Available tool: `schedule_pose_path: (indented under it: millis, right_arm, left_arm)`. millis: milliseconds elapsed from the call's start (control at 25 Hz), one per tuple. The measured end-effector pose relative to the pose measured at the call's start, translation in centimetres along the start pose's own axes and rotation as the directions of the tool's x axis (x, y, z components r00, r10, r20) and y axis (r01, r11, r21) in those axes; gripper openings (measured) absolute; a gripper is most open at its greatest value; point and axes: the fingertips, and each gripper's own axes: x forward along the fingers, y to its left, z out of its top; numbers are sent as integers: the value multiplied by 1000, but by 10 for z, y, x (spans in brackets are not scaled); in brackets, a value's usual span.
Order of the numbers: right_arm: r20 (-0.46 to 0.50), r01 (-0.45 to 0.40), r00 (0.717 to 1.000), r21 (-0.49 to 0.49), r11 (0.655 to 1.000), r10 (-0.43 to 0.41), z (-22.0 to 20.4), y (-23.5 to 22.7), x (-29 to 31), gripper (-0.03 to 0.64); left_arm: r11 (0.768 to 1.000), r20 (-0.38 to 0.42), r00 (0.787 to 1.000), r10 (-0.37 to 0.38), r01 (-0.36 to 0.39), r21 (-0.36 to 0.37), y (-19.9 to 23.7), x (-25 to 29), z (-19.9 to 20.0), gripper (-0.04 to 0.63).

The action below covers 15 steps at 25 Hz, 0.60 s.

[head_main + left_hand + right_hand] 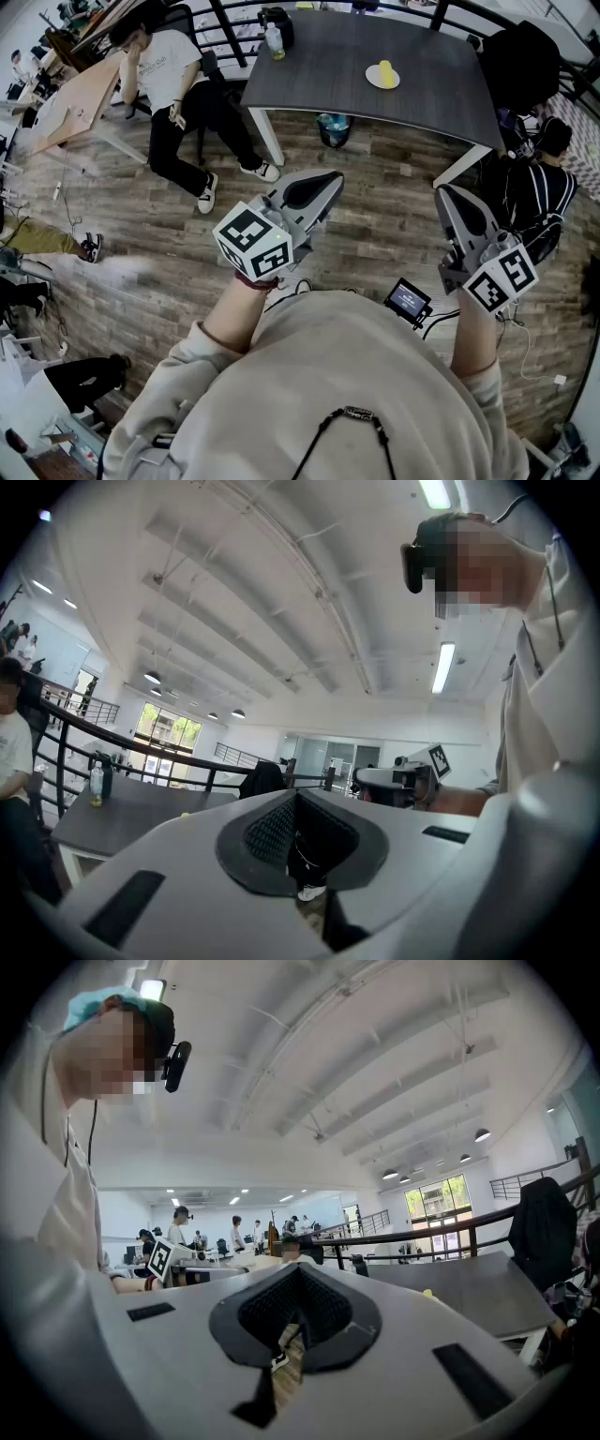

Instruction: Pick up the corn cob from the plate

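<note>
The yellow corn cob (384, 72) lies on a small pale plate (373, 82) on the dark table (309, 66), far ahead of me. It shows as a tiny yellow dot in the left gripper view (185, 814) and the right gripper view (428, 1293). My left gripper (323, 180) is held level at chest height, jaws together and empty; its dark pads meet at the tip (296, 794). My right gripper (448, 193) is beside it, also shut on nothing (298, 1267). Both are well short of the table.
A bottle (274, 42) and a black bag (278, 21) stand at the table's far left. A bin (333, 128) sits under the table. One person (173, 84) sits at its left, another (539, 187) at its right by a black-draped chair (525, 66). Wooden floor lies between.
</note>
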Motion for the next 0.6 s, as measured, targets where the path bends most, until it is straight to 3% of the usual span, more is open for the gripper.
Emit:
schedule_pose_path:
  millis: [160, 360, 600]
  right_arm:
    - [11, -7, 1000, 7, 1000, 6, 4, -13, -12, 15]
    - [2, 27, 1000, 12, 1000, -27, -11, -47, -26, 15]
    - [46, 1, 999, 39, 999, -3, -20, -67, -49, 15]
  left_arm:
    - [1000, 12, 1000, -3, 3, 5, -14, 18, 9, 6]
    - [996, 34, 999, 0, -3, 89, -29, 34, 12, 6]
    - [995, 17, 1000, 10, -12, 100, -46, 47, -1, 6]
